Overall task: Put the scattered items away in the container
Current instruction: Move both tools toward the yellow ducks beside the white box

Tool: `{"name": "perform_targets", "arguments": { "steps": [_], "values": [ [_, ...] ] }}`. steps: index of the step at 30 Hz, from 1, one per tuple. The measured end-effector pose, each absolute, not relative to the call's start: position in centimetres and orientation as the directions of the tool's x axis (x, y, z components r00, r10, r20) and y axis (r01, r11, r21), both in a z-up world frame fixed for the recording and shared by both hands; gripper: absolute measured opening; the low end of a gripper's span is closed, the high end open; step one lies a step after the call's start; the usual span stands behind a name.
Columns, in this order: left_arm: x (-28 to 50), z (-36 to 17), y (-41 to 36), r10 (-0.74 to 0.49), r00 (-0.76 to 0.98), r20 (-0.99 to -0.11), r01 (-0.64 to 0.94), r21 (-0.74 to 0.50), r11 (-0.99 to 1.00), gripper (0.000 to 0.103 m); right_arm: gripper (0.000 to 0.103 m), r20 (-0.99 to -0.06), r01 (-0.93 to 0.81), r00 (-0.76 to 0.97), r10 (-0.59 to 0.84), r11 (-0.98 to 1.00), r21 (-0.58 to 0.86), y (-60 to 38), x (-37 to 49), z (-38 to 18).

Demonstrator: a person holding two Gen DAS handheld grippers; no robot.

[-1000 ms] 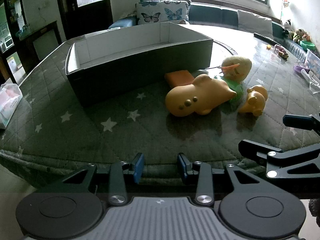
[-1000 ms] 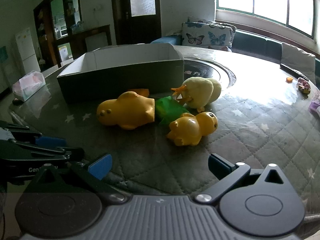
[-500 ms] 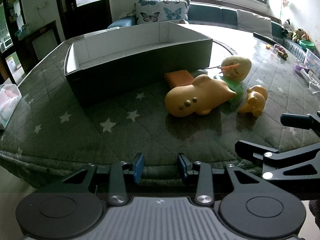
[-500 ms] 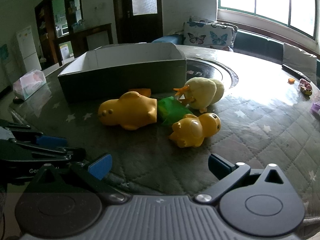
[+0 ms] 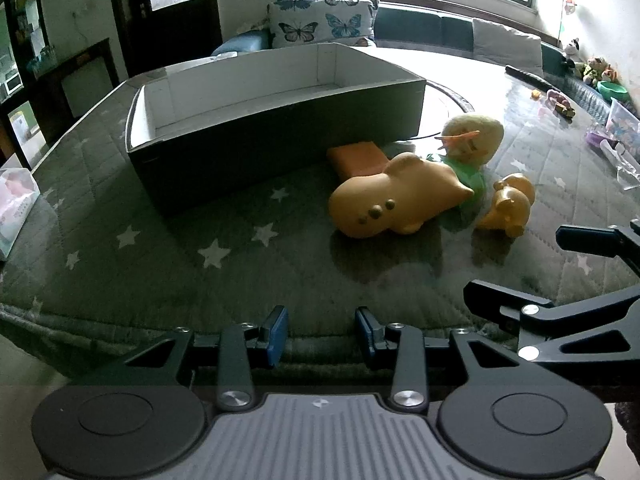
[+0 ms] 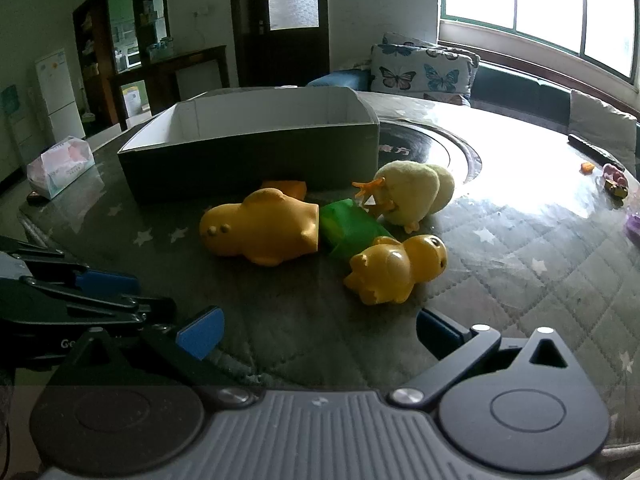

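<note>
A round worktop (image 5: 120, 272) covered in a dark quilted cloth with white stars fills both wrist views. Toward its far left side sits the container, a shallow rectangular box (image 5: 276, 120), dark outside and white inside, with nothing visible in it.

Just in front of the box's near right corner lies a cluster of toys. A large orange rubber toy (image 5: 396, 200) lies on its side. Behind it, close to the box wall, is a flat orange block (image 5: 358, 158). A green piece (image 6: 348, 228) is wedged between the large orange toy and the others, touching it. A pale yellow plush chick (image 6: 412, 194) with an orange beak sits at the far side of the cluster, and a small yellow rubber duck (image 6: 394, 270) lies nearest the right tongs, just beside the green piece.

The left tongs (image 5: 320, 334) hover at the near edge of the worktop, blue pads parted with a moderate gap and holding nothing. The right tongs (image 6: 316, 330) are spread wide, also holding nothing, and point toward the small yellow duck, which lies a little beyond them.

A pack of tissues (image 6: 60, 166) rests at the worktop's far left edge. Small odds and ends lie along the far right edge, too small to identify. Beyond the worktop are a butterfly-print cushion (image 6: 420, 74), a dark door and bright windows.
</note>
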State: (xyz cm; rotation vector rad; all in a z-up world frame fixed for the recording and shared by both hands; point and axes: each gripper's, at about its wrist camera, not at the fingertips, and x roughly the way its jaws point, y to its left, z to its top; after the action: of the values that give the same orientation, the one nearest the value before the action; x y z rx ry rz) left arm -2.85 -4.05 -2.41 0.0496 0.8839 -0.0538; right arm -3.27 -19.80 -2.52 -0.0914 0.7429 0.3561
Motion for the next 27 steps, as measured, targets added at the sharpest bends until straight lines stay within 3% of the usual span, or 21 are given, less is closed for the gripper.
{"name": "perform_targets", "arguments": {
  "steps": [27],
  "values": [
    [0.3,-1.7,-2.0,-0.063,0.6,-0.797,0.053,-0.039,0.998,0.04,0.103,-0.665,-0.408,0.666,0.337,0.912,0.053,-18.5,-0.4,-2.0]
  ]
}}
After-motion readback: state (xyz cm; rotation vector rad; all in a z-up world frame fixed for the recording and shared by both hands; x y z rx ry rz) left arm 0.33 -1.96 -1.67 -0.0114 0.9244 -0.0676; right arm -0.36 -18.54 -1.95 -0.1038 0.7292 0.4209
